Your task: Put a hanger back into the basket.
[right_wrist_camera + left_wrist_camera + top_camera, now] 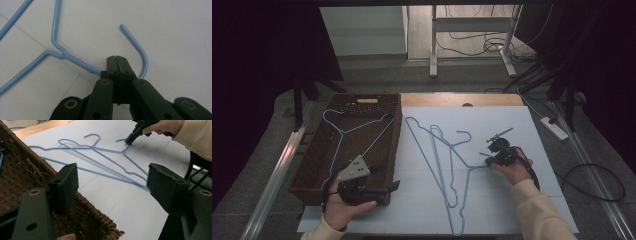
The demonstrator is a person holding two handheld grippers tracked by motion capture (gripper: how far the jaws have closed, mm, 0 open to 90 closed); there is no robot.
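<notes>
Wicker basket (pixel 314 165): left of centre in the high view, dark brown, standing half on the white sheet (pixel 512 165); one blue hanger (pixel 343 132) lies inside it.
Left gripper (pixel 384 187): lower left of the high view, held at the basket's near corner; in its own view the jaws stand wide apart with nothing between them, the basket rim below.
Loose hangers (pixel 439 160): centre of the high view, blue wire, lying overlapped on the white sheet, just right of the basket.
Gripped hanger (pixel 60 50): right-hand one of the pile; its neck runs into the jaws in the right gripper view, hook curling out on the far side.
Right gripper (pixel 488 159): right of centre in the high view, jaws together, clamped on the hanger's neck (pixel 82 65) where the hook begins.
</notes>
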